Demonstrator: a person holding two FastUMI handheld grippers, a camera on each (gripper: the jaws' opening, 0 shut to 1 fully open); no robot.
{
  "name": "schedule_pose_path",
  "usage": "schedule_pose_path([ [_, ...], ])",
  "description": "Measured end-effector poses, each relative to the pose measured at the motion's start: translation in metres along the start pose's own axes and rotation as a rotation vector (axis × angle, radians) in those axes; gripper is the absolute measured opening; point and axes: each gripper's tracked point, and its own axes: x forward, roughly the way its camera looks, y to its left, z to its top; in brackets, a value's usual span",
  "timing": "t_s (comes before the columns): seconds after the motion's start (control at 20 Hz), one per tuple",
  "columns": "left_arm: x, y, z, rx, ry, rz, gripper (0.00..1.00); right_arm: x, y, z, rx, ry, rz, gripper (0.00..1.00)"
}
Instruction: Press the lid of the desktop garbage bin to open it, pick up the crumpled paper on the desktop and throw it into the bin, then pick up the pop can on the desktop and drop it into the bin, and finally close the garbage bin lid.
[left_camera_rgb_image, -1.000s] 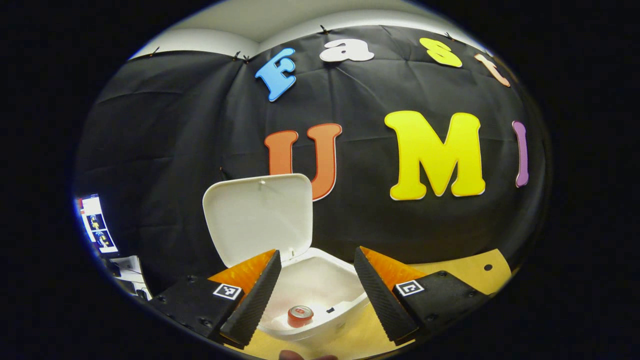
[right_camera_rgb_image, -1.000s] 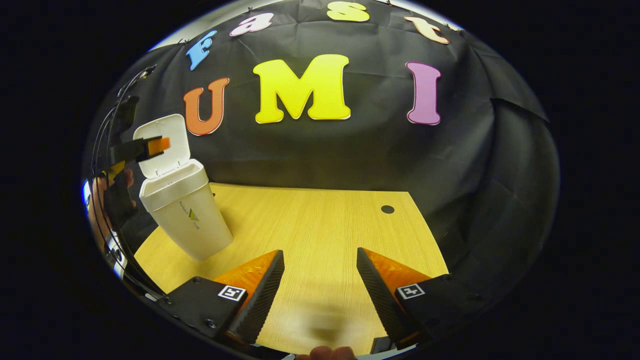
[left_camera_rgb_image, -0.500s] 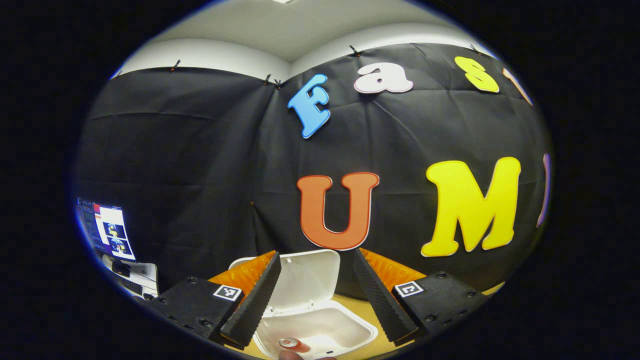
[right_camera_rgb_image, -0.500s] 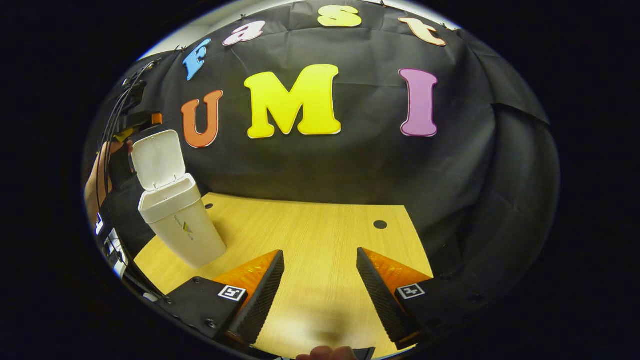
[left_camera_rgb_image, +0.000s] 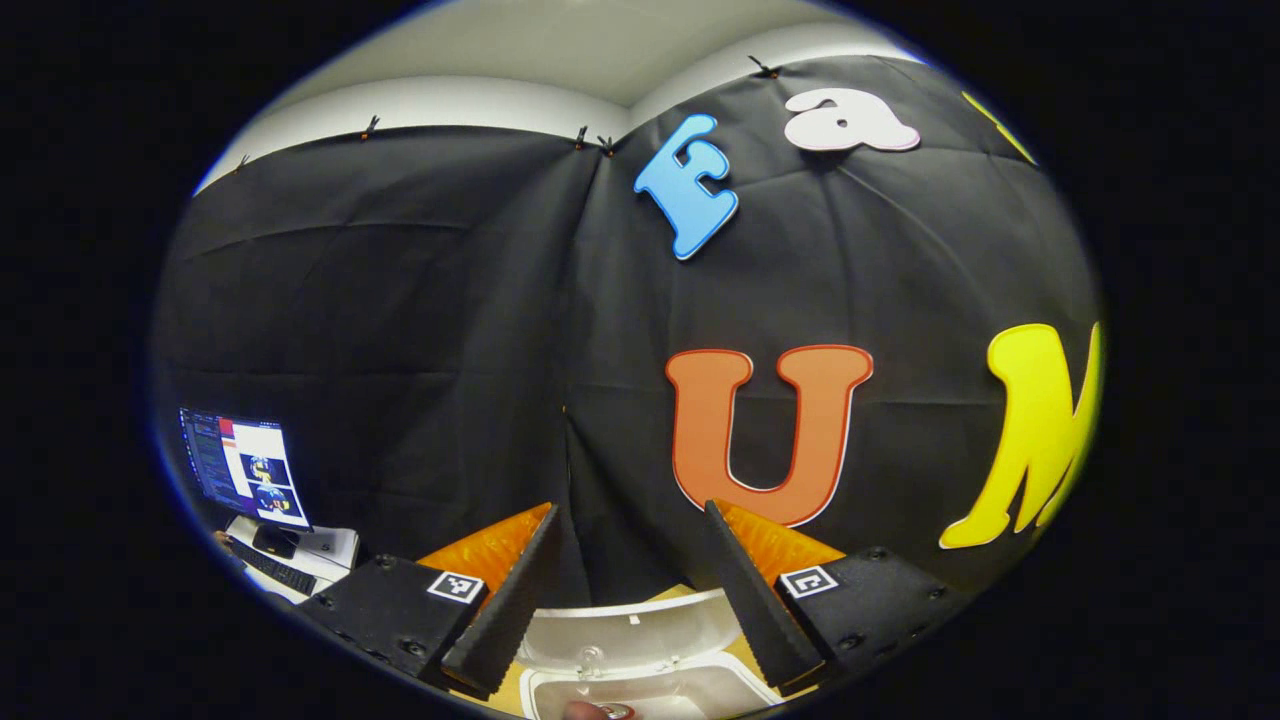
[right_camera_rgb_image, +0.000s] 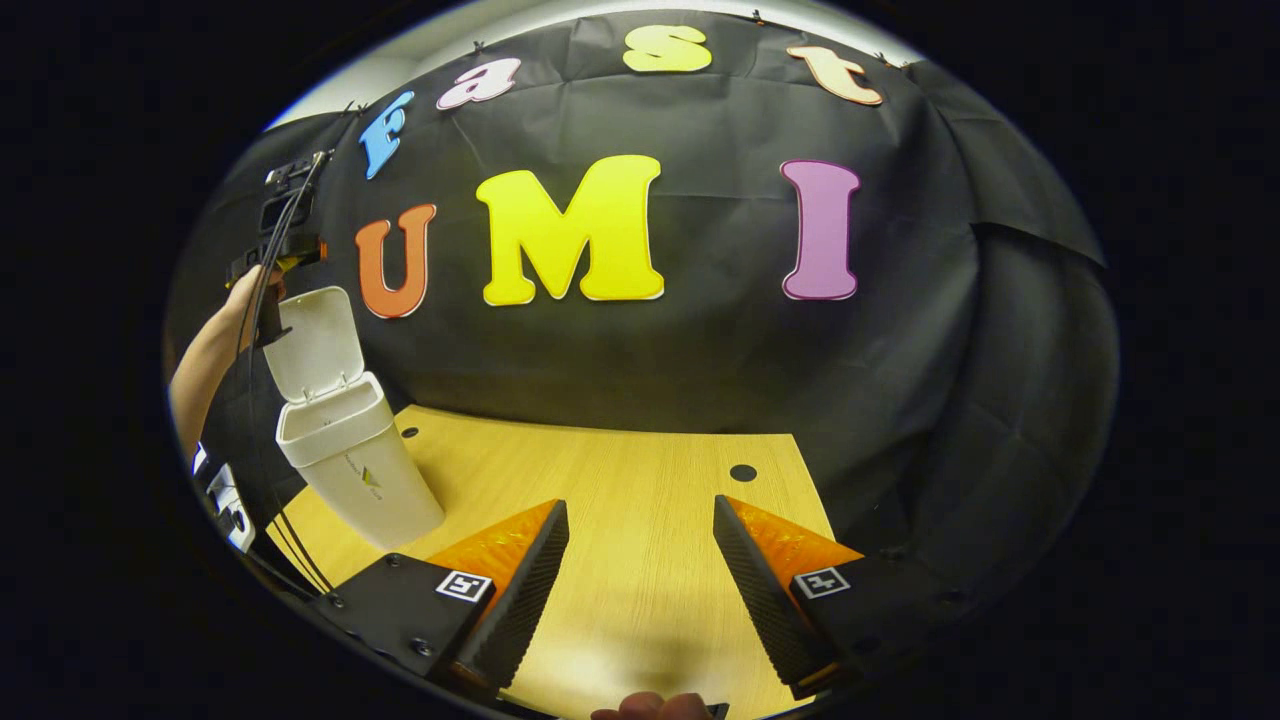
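Below your left gripper (left_camera_rgb_image: 628, 585), jaws apart and empty, the bin (right_camera_rgb_image: 360, 470) lid (left_camera_rgb_image: 625, 630) stands upright; the can is inside. Right gripper (right_camera_rgb_image: 640, 570), equally spread and empty, sits farther off.

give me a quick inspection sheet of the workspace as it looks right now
surface: wooden desktop, two round holes in it
job's things: white bin at the desk's left, lid up; pop can barely visible inside; crumpled paper not seen
clutter: nothing seen
grippers: left gripper open, above the lid; right gripper open, empty, over the desk
cables: black cables run from the left gripper
surroundings: black cloth wall; monitor and keyboard off to the side
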Motion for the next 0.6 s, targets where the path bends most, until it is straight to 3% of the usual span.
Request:
schedule_pose_path([
  [0.05, 0.008, 0.003, -0.007, -0.006, 0.019, 0.020, 0.91, -0.001, -0.001, 0.001, 0.001, 0.001, -0.003, 0.93],
  [0.3, 0.028, 0.014, -0.055, -0.043, 0.188, 0.085, 0.91, 0.000, -0.001, 0.011, 0.019, -0.016, -0.011, 0.93],
  [0.35, 0.025, 0.018, -0.056, -0.039, 0.197, 0.102, 0.85, 0.000, 0.000, 0.011, 0.018, -0.016, -0.009, 0.93],
  [0.4, 0.025, 0.017, -0.054, -0.038, 0.191, 0.097, 0.92, 0.000, 0.000, 0.010, 0.017, -0.014, -0.005, 0.93],
  [0.6, 0.005, 0.011, -0.061, -0.013, 0.200, 0.083, 0.89, 0.002, 0.006, -0.001, 0.035, 0.004, 0.021, 0.93],
])
